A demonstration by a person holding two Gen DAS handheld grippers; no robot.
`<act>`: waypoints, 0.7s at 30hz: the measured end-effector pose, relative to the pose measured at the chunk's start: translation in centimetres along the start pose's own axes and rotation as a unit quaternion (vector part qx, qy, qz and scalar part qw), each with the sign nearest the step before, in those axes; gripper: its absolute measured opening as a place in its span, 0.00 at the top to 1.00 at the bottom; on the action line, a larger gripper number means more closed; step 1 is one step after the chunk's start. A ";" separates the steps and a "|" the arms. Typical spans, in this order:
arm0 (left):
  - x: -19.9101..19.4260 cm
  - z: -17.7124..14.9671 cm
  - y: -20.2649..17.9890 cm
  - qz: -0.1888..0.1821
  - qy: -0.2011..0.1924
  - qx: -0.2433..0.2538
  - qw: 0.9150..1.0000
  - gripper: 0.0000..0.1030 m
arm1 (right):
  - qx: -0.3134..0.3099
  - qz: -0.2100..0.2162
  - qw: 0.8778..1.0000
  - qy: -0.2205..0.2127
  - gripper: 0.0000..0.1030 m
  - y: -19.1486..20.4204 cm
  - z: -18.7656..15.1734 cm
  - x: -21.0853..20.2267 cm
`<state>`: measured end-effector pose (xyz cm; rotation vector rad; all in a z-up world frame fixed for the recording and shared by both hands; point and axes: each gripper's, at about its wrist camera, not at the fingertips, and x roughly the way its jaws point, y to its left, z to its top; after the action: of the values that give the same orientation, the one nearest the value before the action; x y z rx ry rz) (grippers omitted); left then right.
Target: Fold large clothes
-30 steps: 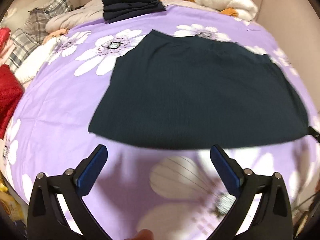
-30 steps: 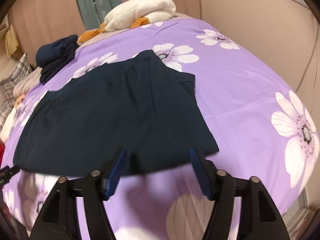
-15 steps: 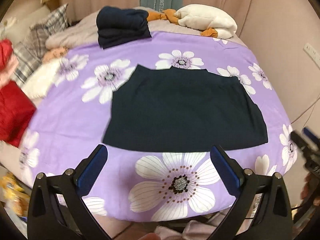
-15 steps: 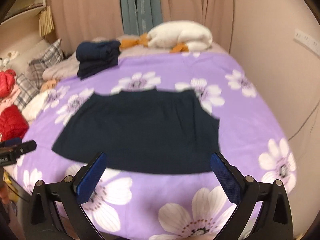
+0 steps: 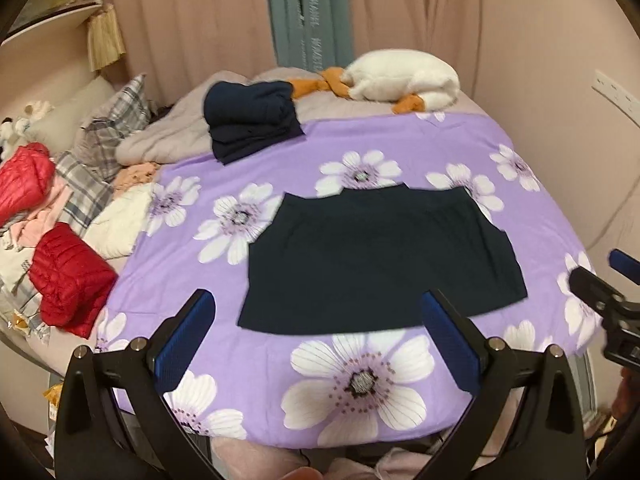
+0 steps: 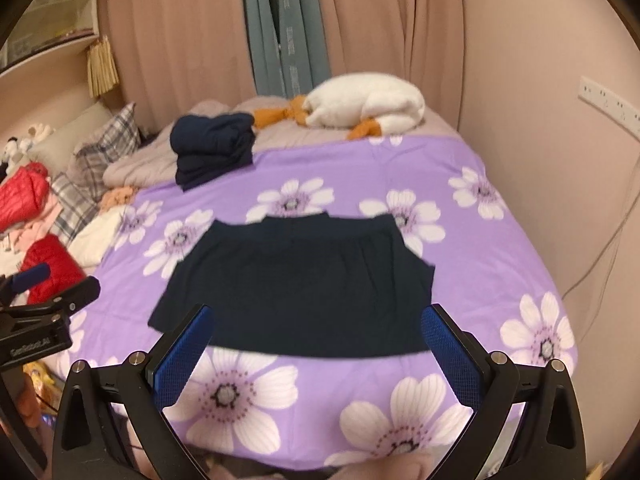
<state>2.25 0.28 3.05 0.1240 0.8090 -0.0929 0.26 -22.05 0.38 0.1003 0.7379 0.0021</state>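
A dark navy garment (image 5: pixel 376 256) lies flat, folded into a wide shape, on the purple flowered bedspread (image 5: pixel 360 376); the right wrist view shows the garment (image 6: pixel 296 284) too. My left gripper (image 5: pixel 316 312) hangs open above the bed's near edge, nothing between its blue pads. My right gripper (image 6: pixel 316 328) is open as well and holds nothing. Each gripper shows at the edge of the other's view, the right gripper (image 5: pixel 608 280) at far right and the left gripper (image 6: pixel 44 292) at far left. Both are well back from the garment.
A stack of folded navy clothes (image 5: pixel 252 116) sits at the bed's far side beside a white and orange plush (image 5: pixel 400 76). Red jackets (image 5: pixel 68 276), plaid fabric (image 5: pixel 88 184) and other clothes pile up on the left. Curtains and walls close in behind and on the right.
Both grippers rose and drew back from the garment's near edge, so the whole bed shows now. The right gripper's jaws widened. The garment stays flat where it lay.
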 end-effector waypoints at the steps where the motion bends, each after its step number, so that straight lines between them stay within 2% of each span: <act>1: 0.0 0.0 -0.1 -0.002 0.001 0.003 1.000 0.00 | 0.003 0.000 1.000 0.005 0.01 0.1 -0.1 -0.1; 9: -0.2 -0.3 -0.9 0.013 -0.004 0.015 1.000 0.00 | 0.009 -0.009 1.000 0.008 0.01 0.0 -0.6 -0.6; 21: 0.0 -0.6 -1.2 0.012 -0.002 0.022 1.000 0.00 | 0.009 -0.008 1.000 0.004 0.01 0.0 -0.7 -1.1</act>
<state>1.65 -0.85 2.61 0.1749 0.8024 -0.0885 -0.99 -22.05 0.60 0.1108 0.7460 -0.0202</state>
